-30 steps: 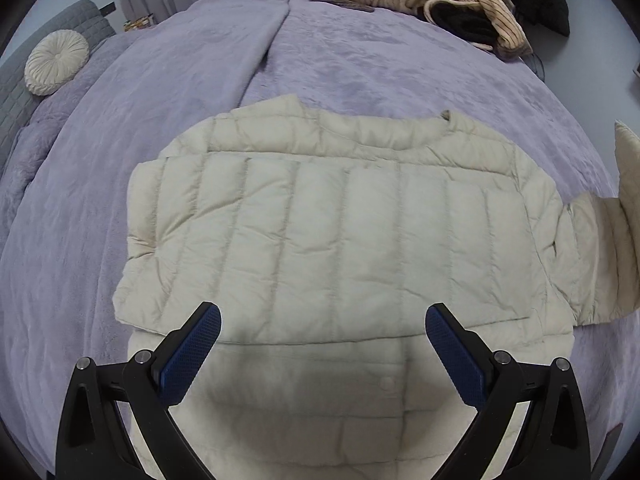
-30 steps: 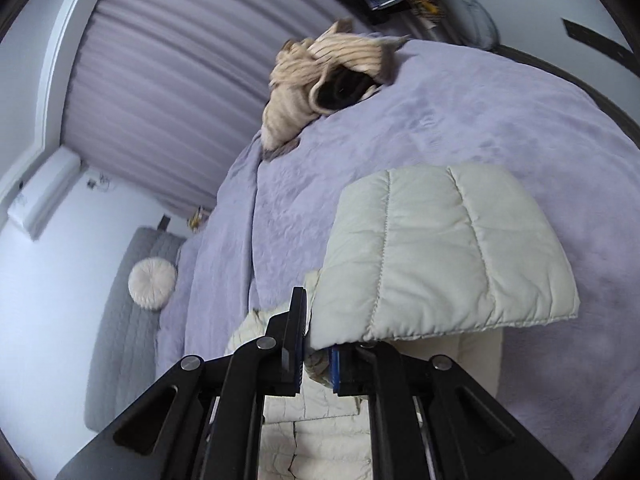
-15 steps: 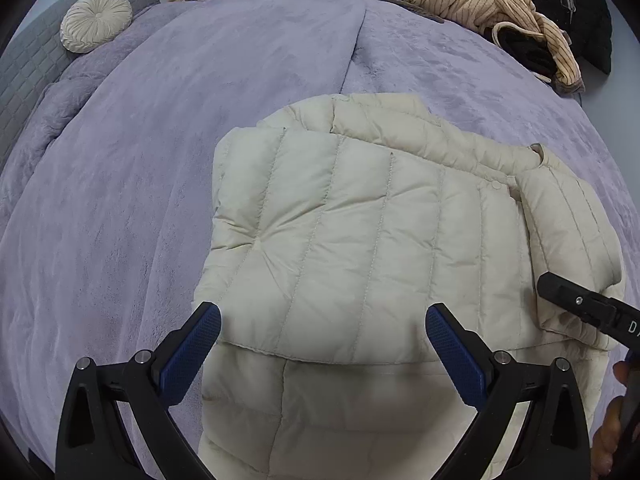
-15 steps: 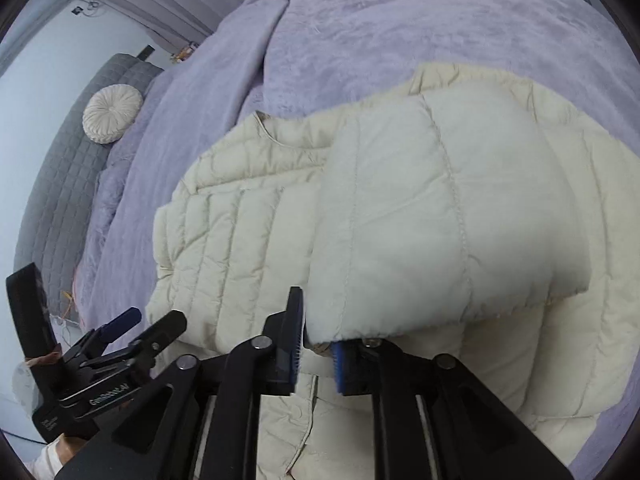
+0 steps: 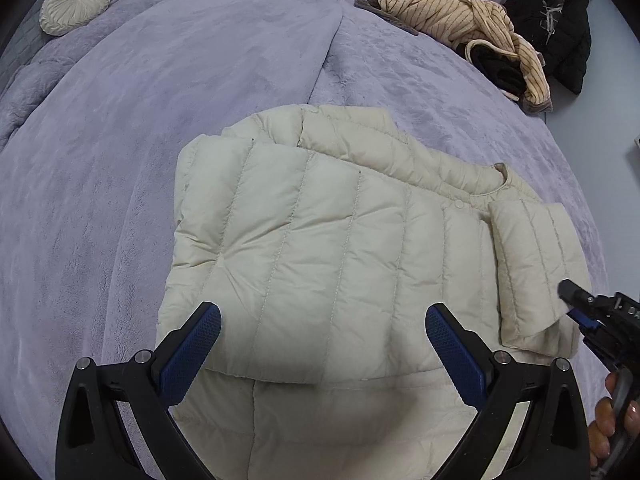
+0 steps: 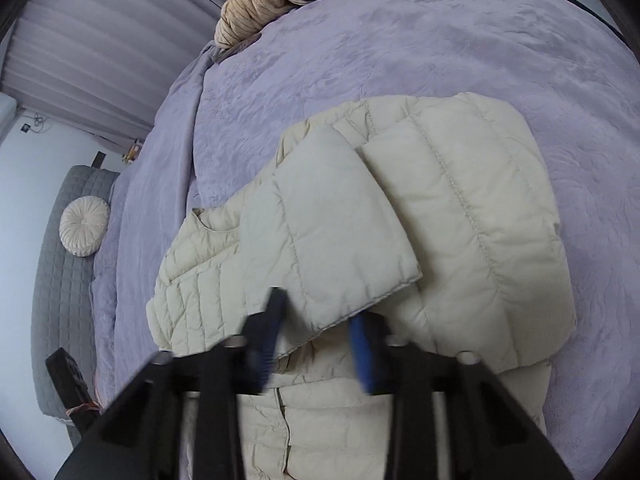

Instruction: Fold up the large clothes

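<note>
Sleeve: since a second ago the right-side sleeve of the cream quilted down jacket has swung in from the open bed onto the jacket's front, where it now lies flat, cuff toward the near side.
Jacket: it lies front up in the middle of the lilac plush bedspread, collar toward the far right in the left wrist view; the other sleeve is already folded across the chest, so both sleeves seem tucked in to make a compact block for the next fold.
Right hand-held gripper: its jaws stand a narrow gap apart and are closing a little just now; the cuff edge lies between the blue pads, which do not appear to press on it, and motion blur keeps this uncertain.
Left hand-held gripper: jaws wide, nothing between them, hovering above the jacket's near part, probably ready to take the hem.
Surroundings: a striped beige garment heaped over dark clothes at the far edge of the bed, likely waiting its turn; a round pleated cream cushion rests at the far left, well apart.
</note>
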Demonstrator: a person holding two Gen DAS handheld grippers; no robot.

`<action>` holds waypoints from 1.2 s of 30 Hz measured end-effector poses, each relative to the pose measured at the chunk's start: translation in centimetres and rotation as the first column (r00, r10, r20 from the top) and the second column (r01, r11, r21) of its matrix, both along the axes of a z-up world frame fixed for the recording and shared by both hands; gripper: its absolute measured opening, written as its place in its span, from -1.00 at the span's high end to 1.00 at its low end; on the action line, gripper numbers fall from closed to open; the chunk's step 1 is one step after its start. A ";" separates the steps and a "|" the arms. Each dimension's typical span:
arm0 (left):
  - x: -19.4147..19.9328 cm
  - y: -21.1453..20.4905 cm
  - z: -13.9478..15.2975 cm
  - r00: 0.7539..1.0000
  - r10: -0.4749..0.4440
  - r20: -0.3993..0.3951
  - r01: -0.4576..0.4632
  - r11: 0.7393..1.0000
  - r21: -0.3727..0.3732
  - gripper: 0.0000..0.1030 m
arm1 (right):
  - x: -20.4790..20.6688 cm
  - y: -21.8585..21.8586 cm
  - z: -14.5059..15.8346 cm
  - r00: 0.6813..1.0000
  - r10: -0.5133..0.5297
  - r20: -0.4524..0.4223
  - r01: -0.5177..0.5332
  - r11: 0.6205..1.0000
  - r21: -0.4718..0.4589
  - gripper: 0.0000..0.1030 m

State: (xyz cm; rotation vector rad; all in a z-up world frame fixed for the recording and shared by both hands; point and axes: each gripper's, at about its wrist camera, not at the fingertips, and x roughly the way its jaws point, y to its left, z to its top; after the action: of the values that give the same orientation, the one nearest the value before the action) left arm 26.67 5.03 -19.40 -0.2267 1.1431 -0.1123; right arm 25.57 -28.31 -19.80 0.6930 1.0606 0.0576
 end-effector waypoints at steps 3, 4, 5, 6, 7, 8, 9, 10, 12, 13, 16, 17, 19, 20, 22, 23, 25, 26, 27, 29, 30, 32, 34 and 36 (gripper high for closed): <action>0.1 1.3 0.3 1.000 0.007 0.004 -0.007 0.997 -0.079 -0.99 | 1.3 2.2 1.2 0.993 0.097 0.060 -0.092 0.993 -0.078 0.66; 0.1 1.7 0.4 1.000 0.009 0.009 -0.008 0.995 -0.098 -0.99 | 1.6 3.4 1.7 0.986 0.147 0.081 -0.138 0.985 -0.106 0.67; 0.1 2.1 0.5 1.000 0.010 0.014 -0.009 0.994 -0.113 -0.99 | 1.8 4.8 2.2 0.974 0.204 0.094 -0.191 0.973 -0.130 0.67; 0.1 2.5 0.6 1.000 0.012 0.018 -0.010 0.992 -0.125 -0.99 | 1.8 6.1 2.5 0.961 0.258 0.099 -0.241 0.958 -0.155 0.67; 0.2 2.9 0.7 1.000 0.014 0.019 -0.011 0.990 -0.137 -0.99 | 1.9 7.7 2.7 0.945 0.313 0.099 -0.292 0.939 -0.182 0.66; 0.3 3.2 0.6 1.000 0.017 0.017 -0.014 0.988 -0.152 -0.99 | 2.0 9.5 2.7 0.924 0.372 0.094 -0.347 0.914 -0.210 0.66; 0.4 3.6 0.5 1.000 0.020 0.014 -0.017 0.986 -0.167 -0.99 | 1.9 11.1 2.6 0.901 0.426 0.084 -0.397 0.887 -0.235 0.66; 0.4 3.9 0.4 1.000 0.025 0.010 -0.023 0.983 -0.182 -0.99 | 1.6 12.5 2.4 0.879 0.471 0.075 -0.439 0.860 -0.261 0.66; 0.5 4.4 0.1 0.999 0.033 -0.002 -0.033 0.975 -0.219 -0.99 | 1.3 15.0 1.7 0.839 0.544 0.030 -0.512 0.806 -0.296 0.66; 0.4 4.7 -0.1 0.999 0.038 -0.008 -0.038 0.970 -0.240 -0.99 | 1.1 15.8 1.2 0.826 0.563 0.005 -0.535 0.789 -0.302 0.65; 0.5 4.9 -0.6 0.999 0.040 -0.025 -0.046 0.955 -0.292 -0.99 | 1.0 17.0 -0.2 0.802 0.595 -0.051 -0.585 0.765 -0.268 -0.07; 0.6 4.9 -0.8 0.999 0.036 -0.028 -0.043 0.953 -0.300 -0.99 | 0.9 17.1 -0.4 0.800 0.597 -0.058 -0.590 0.765 -0.258 -0.37; 0.9 4.3 -1.0 0.999 0.015 -0.036 -0.026 0.952 -0.305 -0.99 | 0.3 16.7 -0.3 0.803 0.595 -0.044 -0.585 0.771 -0.250 -0.67; 1.1 3.8 -1.2 0.999 0.000 -0.042 -0.013 0.952 -0.306 -0.99 | 0.1 16.4 -0.1 0.805 0.591 -0.047 -0.583 0.775 -0.243 -0.67; 1.7 2.7 -1.6 0.998 -0.033 -0.056 0.014 0.951 -0.308 -0.99 | -0.3 15.0 0.1 0.824 0.565 -0.051 -0.561 0.798 -0.220 -0.67; 1.9 2.0 -1.8 0.997 -0.046 -0.064 0.025 0.952 -0.306 -0.99 | -0.6 14.0 0.1 0.833 0.551 -0.053 -0.549 0.811 -0.204 -0.67; 2.6 0.6 -2.0 0.995 -0.069 -0.074 0.044 0.953 -0.299 -0.99 | -1.0 11.7 0.1 0.857 0.512 -0.059 -0.514 0.840 -0.175 -0.67; 2.8 -0.1 -2.0 0.994 -0.081 -0.074 0.055 0.954 -0.296 -0.99 | -1.4 10.5 0.1 0.870 0.488 -0.062 -0.492 0.856 -0.162 -0.67; 3.0 -0.9 -2.0 0.993 -0.092 -0.070 0.068 0.955 -0.289 -0.99 | -1.7 9.1 0.2 0.884 0.462 -0.066 -0.466 0.872 -0.151 -0.67; 3.4 -2.3 -1.8 0.991 -0.112 -0.066 0.090 0.958 -0.272 -0.88 | -2.4 6.3 0.1 0.914 0.400 -0.072 -0.406 0.906 -0.121 -0.67; 3.6 -3.0 -1.7 0.990 -0.125 -0.063 0.103 0.956 -0.273 -0.69 | -2.7 4.8 0.1 0.927 0.367 -0.074 -0.373 0.923 -0.095 -0.67; 4.1 -4.2 -2.2 0.982 -0.162 -0.099 0.129 0.953 -0.274 0.62 | -3.1 2.5 -0.1 0.949 0.307 -0.075 -0.310 0.950 -0.038 -0.67; 4.2 -4.6 -2.6 0.980 -0.158 -0.120 0.121 0.955 -0.269 0.88 | -3.6 0.5 -0.3 0.965 0.250 -0.078 -0.251 0.968 -0.003 -0.67; 3.9 -4.0 -2.0 0.988 -0.129 -0.087 0.102 0.959 -0.264 0.88 | -4.0 -1.2 -0.7 0.977 0.198 -0.079 -0.196 0.980 0.029 -0.67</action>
State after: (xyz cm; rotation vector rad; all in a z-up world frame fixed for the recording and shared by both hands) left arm 30.52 1.03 -21.39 -0.4018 1.2441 -0.3589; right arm 21.59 -29.53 -20.52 0.6111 1.2066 0.2131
